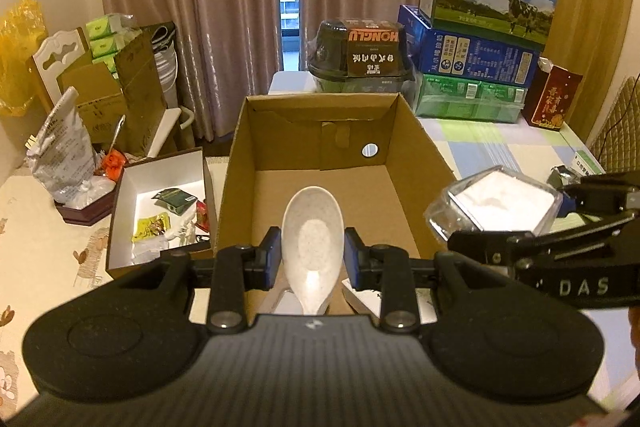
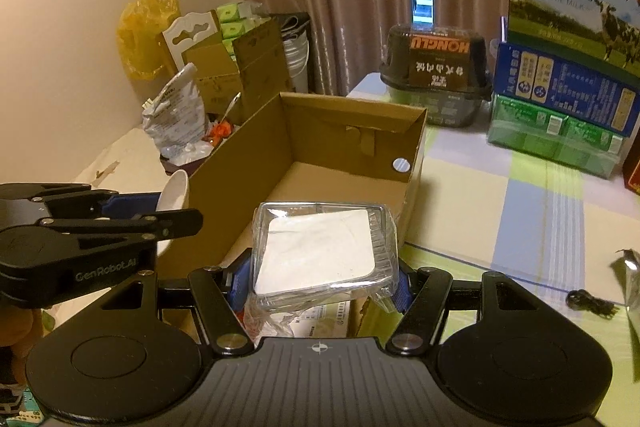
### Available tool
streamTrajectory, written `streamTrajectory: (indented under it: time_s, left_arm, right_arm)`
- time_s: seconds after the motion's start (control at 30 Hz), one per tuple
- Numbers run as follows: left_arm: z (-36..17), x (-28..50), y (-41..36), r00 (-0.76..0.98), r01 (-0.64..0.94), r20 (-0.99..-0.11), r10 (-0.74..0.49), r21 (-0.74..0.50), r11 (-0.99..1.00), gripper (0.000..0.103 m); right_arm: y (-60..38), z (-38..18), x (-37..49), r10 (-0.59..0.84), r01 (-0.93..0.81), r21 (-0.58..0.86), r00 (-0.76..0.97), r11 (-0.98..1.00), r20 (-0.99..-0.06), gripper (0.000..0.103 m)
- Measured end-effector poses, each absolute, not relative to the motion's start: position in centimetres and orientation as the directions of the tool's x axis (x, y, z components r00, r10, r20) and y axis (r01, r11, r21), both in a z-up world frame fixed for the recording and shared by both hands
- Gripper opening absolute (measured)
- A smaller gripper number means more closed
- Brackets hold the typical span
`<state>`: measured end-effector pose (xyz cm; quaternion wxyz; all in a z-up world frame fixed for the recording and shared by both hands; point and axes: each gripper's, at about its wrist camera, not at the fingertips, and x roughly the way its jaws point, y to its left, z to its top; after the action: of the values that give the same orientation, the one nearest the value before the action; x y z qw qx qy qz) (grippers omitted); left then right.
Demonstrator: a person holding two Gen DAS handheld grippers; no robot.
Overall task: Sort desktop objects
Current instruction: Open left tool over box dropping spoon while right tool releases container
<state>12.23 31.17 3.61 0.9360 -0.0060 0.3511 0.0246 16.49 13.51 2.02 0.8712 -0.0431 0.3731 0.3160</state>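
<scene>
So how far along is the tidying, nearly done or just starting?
Early, it seems. The cardboard box looks empty, so nothing appears sorted into it yet. In hand: the left hand-held gripper grips a white spoon, the right hand-held gripper a clear plastic case, both at the box. Left: dropping these in.

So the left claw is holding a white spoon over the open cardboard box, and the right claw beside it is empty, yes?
Not quite. The right claw is not empty: it grips a clear plastic case with a white pad inside, as the right wrist view shows. The rest stands: the left claw holds the white spoon over the open cardboard box.
</scene>
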Motion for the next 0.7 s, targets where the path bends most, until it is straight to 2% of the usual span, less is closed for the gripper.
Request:
streamTrajectory:
  time_s: [0.27,0.37,0.7]
  left_arm:
    - [3.2,14.4,31.9,0.760,-0.058,-0.649,0.039,-0.008,0.998,0.028]
    - [3.3,14.9,32.2,0.765,-0.065,-0.642,0.048,-0.004,0.998,0.036]
    - [3.6,13.9,33.3,0.767,-0.103,-0.636,0.083,0.006,0.995,0.040]
  right_arm:
    - [13.6,0.8,17.5,0.513,-0.574,0.171,0.510,0.801,-0.691,0.062]
    - [13.6,0.6,17.8,0.515,-0.573,0.176,0.505,0.800,-0.693,0.062]
    - [14.4,0.1,18.0,0.534,-0.594,0.188,0.483,0.782,-0.694,0.063]
